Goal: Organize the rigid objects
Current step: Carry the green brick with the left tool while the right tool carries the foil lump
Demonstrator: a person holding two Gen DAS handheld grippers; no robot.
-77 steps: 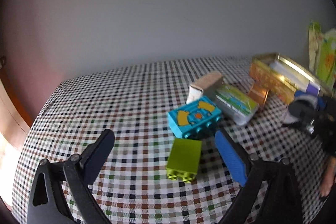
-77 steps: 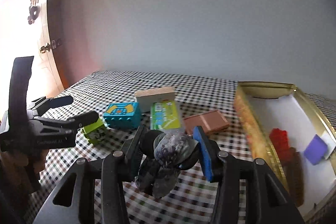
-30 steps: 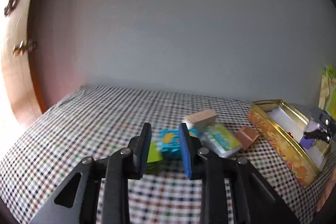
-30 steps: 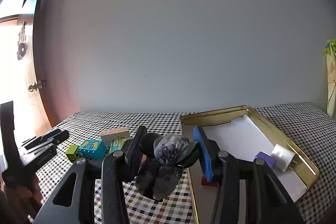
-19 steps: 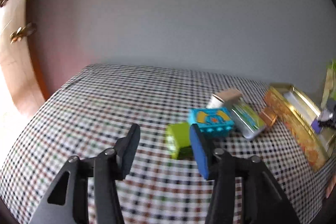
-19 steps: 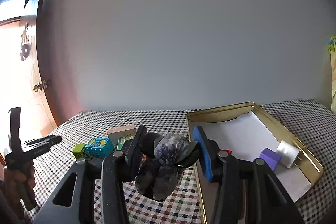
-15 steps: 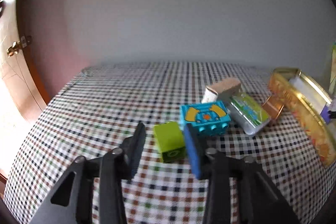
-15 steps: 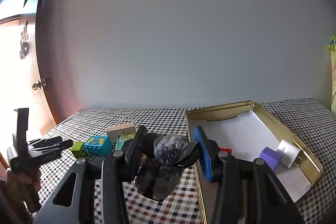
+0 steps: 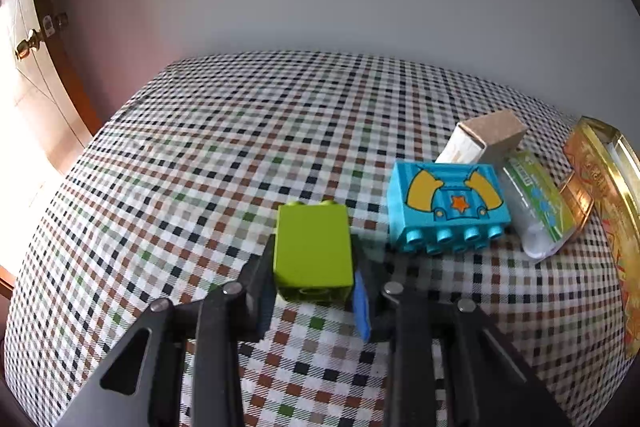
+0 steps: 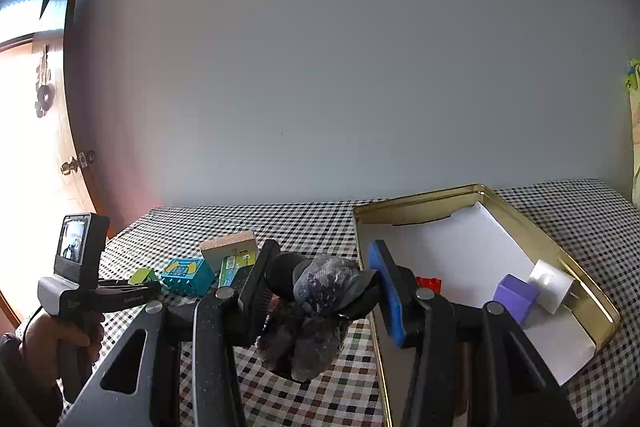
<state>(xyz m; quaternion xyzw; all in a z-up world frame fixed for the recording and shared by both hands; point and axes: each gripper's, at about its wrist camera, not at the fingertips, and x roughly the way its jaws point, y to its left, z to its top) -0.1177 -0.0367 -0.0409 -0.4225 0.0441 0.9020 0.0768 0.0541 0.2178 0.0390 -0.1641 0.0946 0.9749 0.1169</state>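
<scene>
Lime block (image 9: 313, 251) clamped in left gripper (image 9: 312, 267); right gripper (image 10: 324, 283) grips grey pigeon toy (image 10: 320, 303).

A checked cloth (image 9: 224, 147) covers the bench; a wooden door (image 9: 60, 67) with brass knob (image 9: 26, 45) stands at left.

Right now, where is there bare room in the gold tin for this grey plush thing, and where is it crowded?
The gold tin has bare white lining across its far half. Its near right corner is crowded: purple block and white cube touch, with a red brick near the left wall.
</scene>
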